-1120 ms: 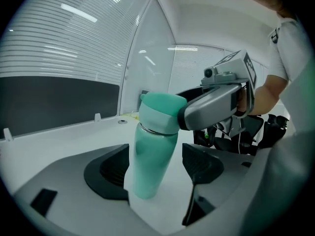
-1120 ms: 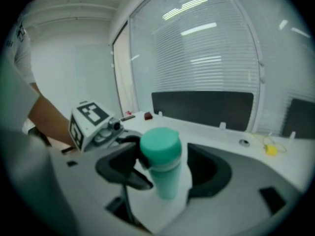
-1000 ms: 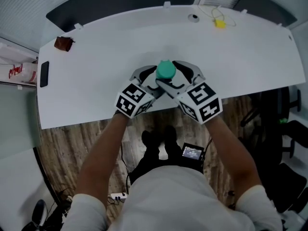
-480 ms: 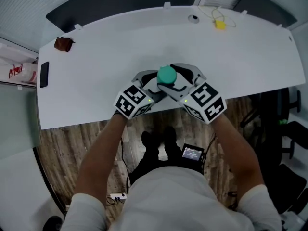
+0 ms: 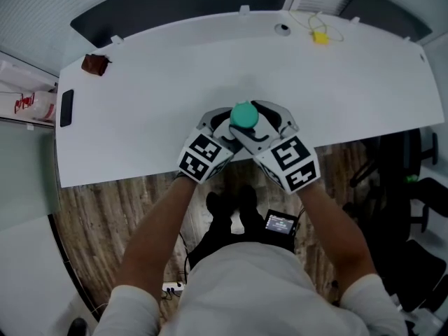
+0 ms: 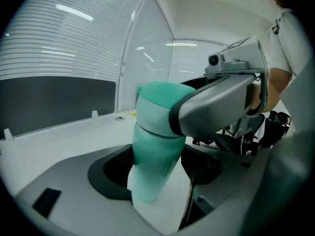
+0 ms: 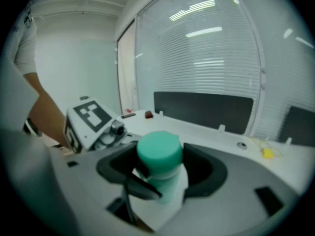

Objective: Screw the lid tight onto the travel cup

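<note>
A teal travel cup (image 5: 239, 128) stands upright near the table's front edge, with its teal lid (image 5: 243, 115) on top. My left gripper (image 5: 225, 123) comes in from the left and is shut on the cup's body (image 6: 151, 166). My right gripper (image 5: 257, 123) comes in from the right and is shut on the lid (image 7: 158, 150), its jaws cupping it on both sides. In the left gripper view, a grey finger (image 6: 216, 107) of the right gripper crosses the lid (image 6: 155, 104). In the right gripper view, the left gripper's marker cube (image 7: 88, 117) sits at the left, and one of its fingers (image 7: 142, 188) presses the cup below the lid.
On the white table (image 5: 364, 82) a dark phone (image 5: 66, 107) lies at the left edge and a brown object (image 5: 94, 63) at the far left corner. A yellow item (image 5: 320, 36) and a cable hole (image 5: 281, 27) are at the back. Wood floor lies below the front edge.
Both grippers and the cup have shifted slightly toward the table's front edge. The right gripper's marker cube has swung a little inward and nearer to me. Both grips have stayed the same.
</note>
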`<move>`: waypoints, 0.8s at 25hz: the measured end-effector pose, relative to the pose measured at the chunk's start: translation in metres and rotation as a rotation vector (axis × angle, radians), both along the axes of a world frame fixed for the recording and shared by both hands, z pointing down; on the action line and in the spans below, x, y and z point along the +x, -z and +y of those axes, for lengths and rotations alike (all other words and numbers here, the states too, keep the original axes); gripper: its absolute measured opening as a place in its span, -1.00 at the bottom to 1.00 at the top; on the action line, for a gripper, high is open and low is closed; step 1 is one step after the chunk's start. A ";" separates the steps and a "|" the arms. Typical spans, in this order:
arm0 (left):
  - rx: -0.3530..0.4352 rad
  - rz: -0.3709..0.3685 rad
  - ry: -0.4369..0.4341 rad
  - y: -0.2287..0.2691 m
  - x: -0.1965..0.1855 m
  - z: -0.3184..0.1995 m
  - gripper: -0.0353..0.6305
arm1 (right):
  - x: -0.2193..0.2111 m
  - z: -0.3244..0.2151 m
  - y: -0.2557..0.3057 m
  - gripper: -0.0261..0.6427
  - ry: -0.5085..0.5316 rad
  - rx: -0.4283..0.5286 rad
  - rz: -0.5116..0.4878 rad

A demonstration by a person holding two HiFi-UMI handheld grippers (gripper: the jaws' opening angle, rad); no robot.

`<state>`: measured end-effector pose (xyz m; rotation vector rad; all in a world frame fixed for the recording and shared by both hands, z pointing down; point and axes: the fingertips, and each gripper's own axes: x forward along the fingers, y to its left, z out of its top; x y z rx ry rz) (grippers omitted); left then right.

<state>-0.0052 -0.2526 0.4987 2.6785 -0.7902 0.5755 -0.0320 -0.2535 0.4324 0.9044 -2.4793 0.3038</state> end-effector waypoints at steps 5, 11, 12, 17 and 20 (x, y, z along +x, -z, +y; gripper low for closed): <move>0.012 0.001 0.139 0.000 -0.002 -0.003 0.07 | 0.002 -0.004 0.000 -0.01 -0.161 0.012 -0.004; -0.002 -0.007 0.229 -0.001 -0.002 -0.006 0.07 | 0.003 -0.006 0.000 -0.01 -0.198 0.031 0.004; -0.003 -0.008 0.209 -0.001 -0.002 -0.005 0.08 | 0.004 -0.006 -0.001 -0.01 -0.184 0.030 0.006; 0.037 -0.015 0.023 0.003 -0.006 0.001 0.08 | 0.001 -0.002 -0.001 -0.01 -0.036 0.019 0.017; 0.068 -0.052 -0.093 0.005 -0.002 0.002 0.08 | -0.002 0.003 -0.003 -0.01 0.073 0.004 0.043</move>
